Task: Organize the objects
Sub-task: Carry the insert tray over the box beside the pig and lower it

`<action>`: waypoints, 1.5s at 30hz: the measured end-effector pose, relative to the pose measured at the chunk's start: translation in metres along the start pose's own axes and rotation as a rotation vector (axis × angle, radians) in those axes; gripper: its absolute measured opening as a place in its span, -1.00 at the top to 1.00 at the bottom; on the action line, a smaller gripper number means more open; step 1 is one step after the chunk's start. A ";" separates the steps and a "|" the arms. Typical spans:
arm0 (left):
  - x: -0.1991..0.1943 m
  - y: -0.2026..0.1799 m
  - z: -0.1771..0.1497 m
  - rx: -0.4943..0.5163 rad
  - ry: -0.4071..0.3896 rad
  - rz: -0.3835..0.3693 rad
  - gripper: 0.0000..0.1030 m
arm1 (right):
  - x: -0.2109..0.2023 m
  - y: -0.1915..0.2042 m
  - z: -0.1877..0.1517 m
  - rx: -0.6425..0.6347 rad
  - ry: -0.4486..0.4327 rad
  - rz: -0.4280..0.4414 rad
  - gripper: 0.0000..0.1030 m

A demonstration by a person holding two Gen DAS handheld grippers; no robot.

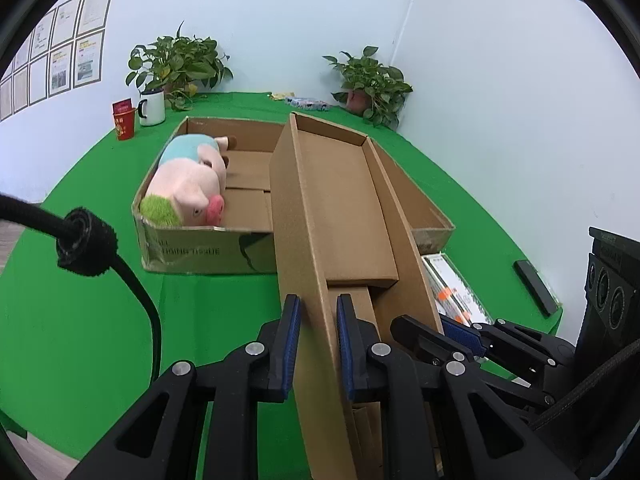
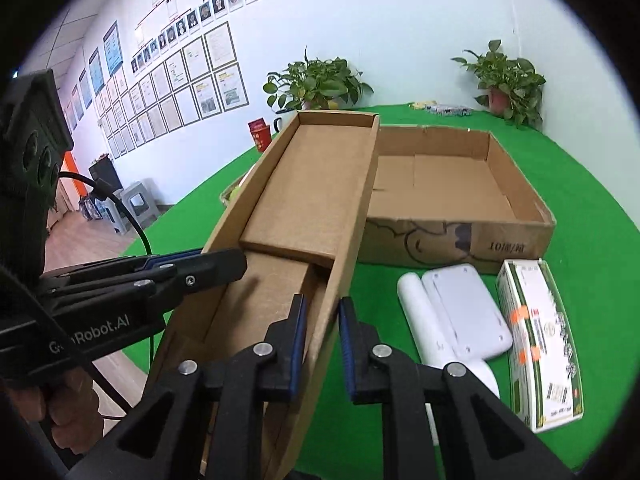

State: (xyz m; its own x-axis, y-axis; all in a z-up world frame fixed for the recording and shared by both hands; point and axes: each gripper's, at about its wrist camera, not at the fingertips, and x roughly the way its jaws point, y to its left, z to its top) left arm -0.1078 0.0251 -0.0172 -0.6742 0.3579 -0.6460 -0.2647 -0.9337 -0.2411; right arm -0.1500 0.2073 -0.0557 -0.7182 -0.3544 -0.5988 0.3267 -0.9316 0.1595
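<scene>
A long narrow cardboard box (image 1: 340,208) is held up between both grippers, its far end over a wide cardboard tray (image 1: 200,252). My left gripper (image 1: 318,344) is shut on the narrow box's left wall. My right gripper (image 2: 323,344) is shut on its right wall (image 2: 340,248); the right gripper also shows in the left wrist view (image 1: 460,332). A plush pig (image 1: 188,184) lies in the tray's left half. The tray's right half (image 2: 460,184) holds nothing.
On the green table (image 1: 80,320) lie a white device (image 2: 460,308) and a white-green carton (image 2: 540,340) to the right. A black slab (image 1: 536,288) lies near the right edge. Two potted plants (image 1: 180,64), a white mug (image 1: 152,108) and a red cup (image 1: 124,124) stand at the back.
</scene>
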 end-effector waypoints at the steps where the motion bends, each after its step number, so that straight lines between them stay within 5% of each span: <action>1: 0.000 -0.001 0.005 0.005 -0.008 -0.001 0.71 | 0.000 0.000 0.003 0.000 -0.009 -0.004 0.72; 20: 0.022 -0.001 0.109 0.096 -0.122 -0.021 0.70 | 0.022 -0.014 0.076 -0.025 -0.134 -0.078 0.76; 30: 0.052 0.013 0.188 0.129 -0.161 0.013 0.70 | 0.050 -0.031 0.126 -0.032 -0.176 -0.059 0.77; 45: 0.152 0.037 0.258 0.166 -0.081 0.094 0.72 | 0.111 -0.051 0.154 0.030 -0.098 -0.031 0.79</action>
State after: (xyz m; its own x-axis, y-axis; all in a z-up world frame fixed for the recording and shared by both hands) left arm -0.3982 0.0473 0.0627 -0.7524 0.2753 -0.5983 -0.3038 -0.9511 -0.0556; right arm -0.3409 0.2032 -0.0096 -0.7849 -0.3298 -0.5246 0.2854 -0.9439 0.1665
